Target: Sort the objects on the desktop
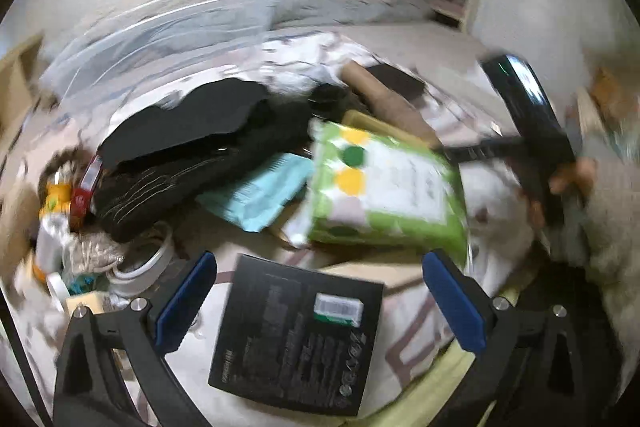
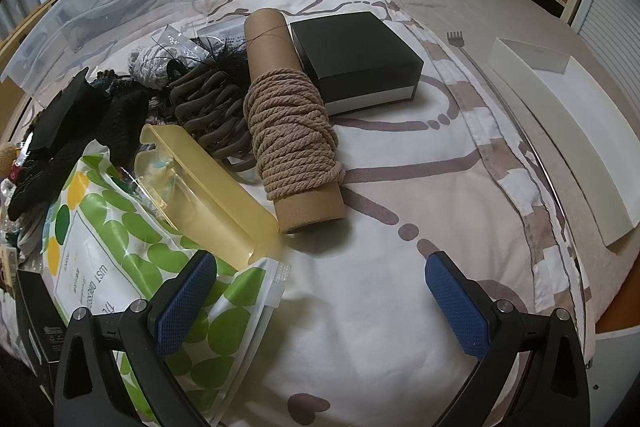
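My left gripper (image 1: 320, 303) is open, its blue pads on either side of a flat black box (image 1: 296, 339) with a barcode label lying on the patterned sheet. Beyond it lie a green dotted packet (image 1: 384, 187), a light blue packet (image 1: 260, 195) and black fabric (image 1: 192, 155). My right gripper (image 2: 320, 303) is open and empty above the sheet. Ahead of it lie the green dotted packet (image 2: 132, 267), a yellow translucent case (image 2: 208, 187), a cardboard tube wound with rope (image 2: 292, 131) and a black square box (image 2: 356, 59).
A white tray (image 2: 572, 139) and a thin back scratcher (image 2: 476, 63) lie to the right on the bed. A clear plastic bin (image 2: 100, 7) stands at the back left. Hair claws and dark clutter (image 2: 208, 95) sit left of the tube. The other gripper's black body (image 1: 532, 131) is at right.
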Tool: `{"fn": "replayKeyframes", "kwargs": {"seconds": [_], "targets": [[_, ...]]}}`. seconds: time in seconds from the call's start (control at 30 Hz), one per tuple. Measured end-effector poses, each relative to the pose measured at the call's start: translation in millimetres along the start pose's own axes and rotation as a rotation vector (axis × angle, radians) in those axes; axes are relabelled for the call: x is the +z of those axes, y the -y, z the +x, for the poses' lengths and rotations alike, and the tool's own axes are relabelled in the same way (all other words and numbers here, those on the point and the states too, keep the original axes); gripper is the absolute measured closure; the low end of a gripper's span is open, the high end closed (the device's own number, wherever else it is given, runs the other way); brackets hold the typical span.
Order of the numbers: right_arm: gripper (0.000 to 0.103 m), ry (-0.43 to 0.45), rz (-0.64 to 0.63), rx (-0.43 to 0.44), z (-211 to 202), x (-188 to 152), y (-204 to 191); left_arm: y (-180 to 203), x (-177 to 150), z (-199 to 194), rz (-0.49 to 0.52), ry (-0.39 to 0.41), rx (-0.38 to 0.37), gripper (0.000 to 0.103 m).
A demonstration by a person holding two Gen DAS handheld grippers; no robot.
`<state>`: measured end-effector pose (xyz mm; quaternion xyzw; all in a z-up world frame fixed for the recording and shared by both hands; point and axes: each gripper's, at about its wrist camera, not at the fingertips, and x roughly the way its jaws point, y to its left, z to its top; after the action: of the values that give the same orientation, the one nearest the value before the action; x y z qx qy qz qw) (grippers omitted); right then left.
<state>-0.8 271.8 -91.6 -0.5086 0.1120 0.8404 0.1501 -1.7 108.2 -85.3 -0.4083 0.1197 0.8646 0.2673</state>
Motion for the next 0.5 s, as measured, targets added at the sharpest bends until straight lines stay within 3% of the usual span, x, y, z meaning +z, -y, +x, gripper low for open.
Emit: {"fn": "replayKeyframes", "kwargs": {"seconds": [0.1, 0.2, 0.33, 0.5], "targets": [[0.0, -0.002, 0.003, 0.0, 0.5, -0.2, -0.8, 27.5, -13.4, 13.6, 0.207, -0.055, 0.145, 0.0], [0.0, -0.002, 0.003, 0.0, 0.9, -0.4, -0.9, 36.5, -27.6, 33.2, 0.305, -0.128, 0.204, 0.0], [0.0, -0.003, 0.004, 0.0, 1.2, -0.4, -0.7, 28.7, -34.9, 47.3, 0.329, -0.185, 0.295, 0.0], [0.0, -0.006, 0.006, 0.005, 1.7, -0.6, 0.0, -7.4, -33.1, 55.4, 0.245, -0.231, 0.413, 0.0]]}}
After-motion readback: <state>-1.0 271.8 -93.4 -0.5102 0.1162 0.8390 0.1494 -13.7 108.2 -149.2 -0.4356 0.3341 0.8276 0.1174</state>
